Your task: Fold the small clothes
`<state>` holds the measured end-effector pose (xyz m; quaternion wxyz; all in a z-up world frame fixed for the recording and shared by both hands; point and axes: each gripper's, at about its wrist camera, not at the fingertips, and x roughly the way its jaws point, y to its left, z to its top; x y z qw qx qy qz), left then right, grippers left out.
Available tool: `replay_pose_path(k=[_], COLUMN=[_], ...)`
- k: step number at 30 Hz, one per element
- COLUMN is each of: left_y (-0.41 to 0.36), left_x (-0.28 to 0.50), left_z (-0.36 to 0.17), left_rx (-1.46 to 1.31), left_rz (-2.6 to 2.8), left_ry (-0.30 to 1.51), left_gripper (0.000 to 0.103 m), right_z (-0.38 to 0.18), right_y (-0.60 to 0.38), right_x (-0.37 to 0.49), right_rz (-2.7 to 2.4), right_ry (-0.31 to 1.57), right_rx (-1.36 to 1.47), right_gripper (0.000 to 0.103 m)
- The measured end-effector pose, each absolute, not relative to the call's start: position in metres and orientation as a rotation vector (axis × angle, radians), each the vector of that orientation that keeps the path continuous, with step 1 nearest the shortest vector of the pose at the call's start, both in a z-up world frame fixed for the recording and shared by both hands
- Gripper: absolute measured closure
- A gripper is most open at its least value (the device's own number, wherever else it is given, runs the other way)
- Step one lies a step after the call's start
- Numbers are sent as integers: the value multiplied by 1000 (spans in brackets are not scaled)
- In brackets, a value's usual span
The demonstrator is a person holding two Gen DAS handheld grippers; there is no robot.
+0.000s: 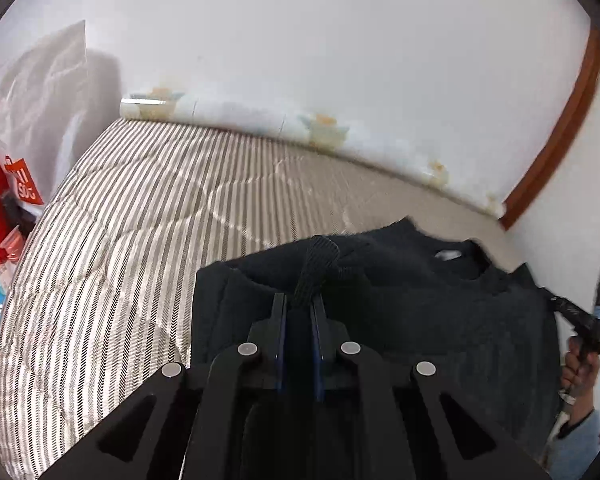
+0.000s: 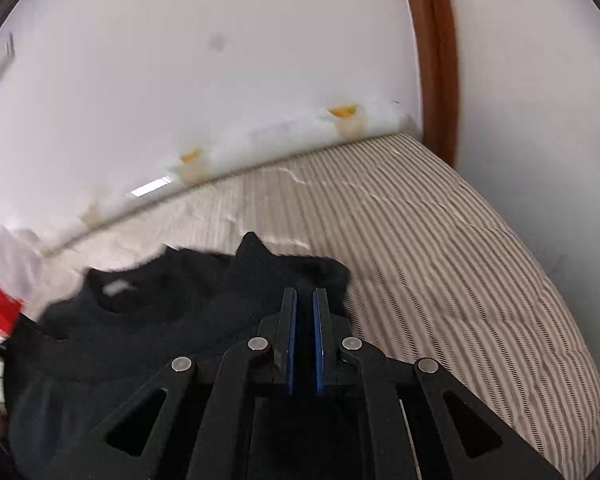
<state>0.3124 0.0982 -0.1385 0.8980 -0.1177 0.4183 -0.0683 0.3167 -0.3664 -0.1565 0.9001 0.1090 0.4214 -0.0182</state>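
Left gripper (image 1: 299, 300) angled down toward the bed, jaws drawn together and clamped on a raised fold of ribbed knit at the shoulder of the black sweater (image 1: 420, 300); the pinched cloth stands up in a loop just past the fingertips. Right gripper (image 2: 305, 294) tilted down likewise, jaws nearly together with dark cloth bunched at and beyond the tips, so it reads as pinching the sweater's (image 2: 172, 320) other shoulder edge, though the cloth between the blue pads is hard to make out. In the left wrist view the person's right hand (image 1: 580, 368) shows at the far right edge, wrapped around a black handle, with a pale blue sleeve (image 1: 576, 440) below it. The sweater hangs stretched between the two grippers near the front of the bed, collar uppermost, a small pale neck label (image 1: 448, 255) showing inside the neckline; its lower part falls out of view under the grippers. Beyond it lies the striped beige-and-white quilt (image 1: 140, 220), quilted in curved lines. At the quilt's far edge, a pale printed sheet or pillow strip (image 1: 324, 128) runs along a white wall (image 1: 340, 40). A brown wooden door frame (image 2: 436, 60) stands at the right corner. At far left, a white plastic bag (image 1: 40, 100) and a red shopping bag (image 1: 20, 184).
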Motion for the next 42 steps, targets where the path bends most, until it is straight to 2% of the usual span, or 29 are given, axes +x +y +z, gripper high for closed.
replay_pose_path(k=[5,8,10,12,18,22,26,35,42], left_y=[97,99,98,93,86,84,84,93,106], left_x=[319,319,318,315,295,275,255,208,157], left_z=[-149,-150,-150,-151,-151,-152,-152,-145,-142], left_rx=[-239,-241,-230,-195,-130,-73,-38,-55,-48], left_rz=[-123,-117,-123,-130,-118,-84,-65,-75,-97], left_ry=[906,928,940,967,980,962,945,920,896], left_gripper=[92,87,85,79,65,58,49,48,47], right_z=[-169,-168,-162,-160,-171,-175,-174,-152,-111], right_y=[-367,-361,-360,-360,-362,-367,-370,-365,-329], right_x=[323,321,313,301,266,245,226,194,183], right_rz=[-66,-72,-63,-51,-52,-80,-94,-130,-61], right_ry=[928,961,968,976,1010,1005,997,1047,923], right_rx=[201,157,141,121,61,33,52,54,198], right_gripper=[96,92,74,62,61,51,51,50,48])
